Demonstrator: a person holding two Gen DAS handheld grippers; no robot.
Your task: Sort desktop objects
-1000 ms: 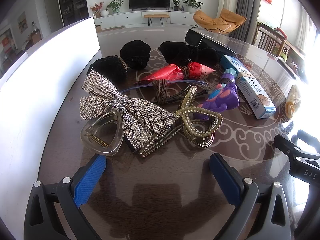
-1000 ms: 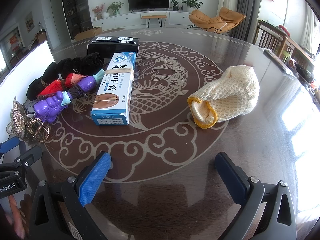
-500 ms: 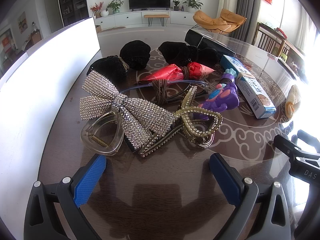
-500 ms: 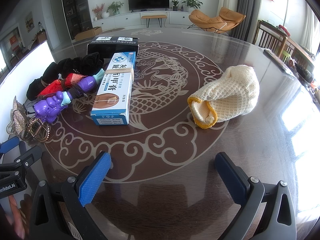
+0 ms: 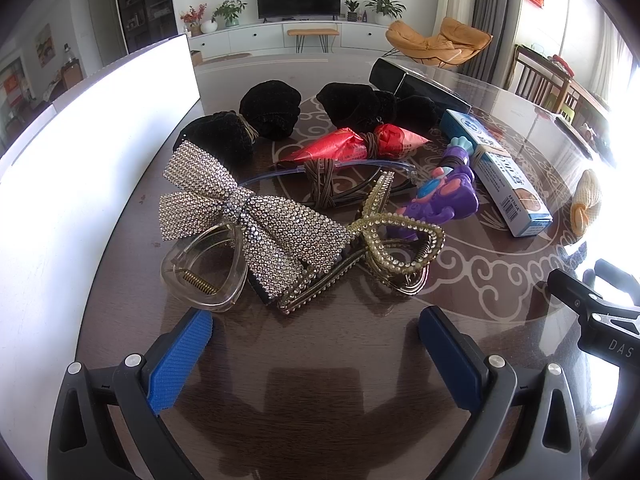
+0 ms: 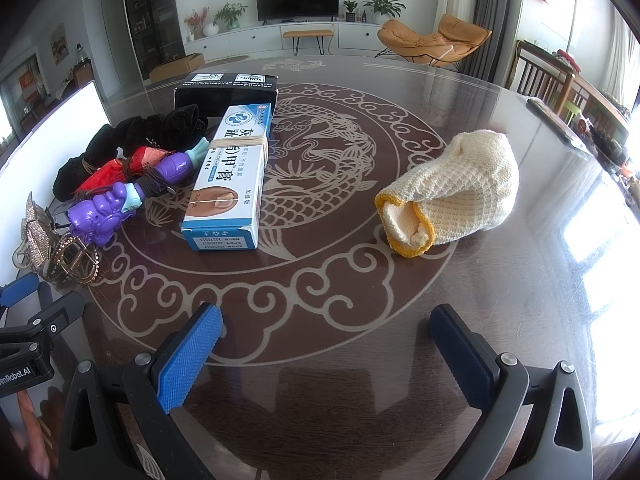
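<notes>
My left gripper [image 5: 316, 344] is open just short of a heap of hair accessories: a rhinestone bow [image 5: 248, 212], a clear claw clip [image 5: 204, 268] and a gold heart clip [image 5: 396, 244]. Behind them lie a red wrapped packet [image 5: 352, 146], black velvet scrunchies [image 5: 272, 110], a purple toy [image 5: 444, 196] and a blue-white ointment box [image 5: 496, 172]. My right gripper [image 6: 326, 344] is open over bare table. Ahead of it lie the ointment box [image 6: 232, 176], the purple toy [image 6: 132, 196] and a cream knitted pouch [image 6: 452, 192] with a yellow rim.
A white board [image 5: 76, 160] stands along the left side of the dark glass table [image 6: 320, 288] with its dragon pattern. A black box [image 6: 226, 90] lies at the far side. Dining chairs [image 6: 548, 80] stand to the right. The left gripper's body [image 6: 28, 344] shows at the lower left.
</notes>
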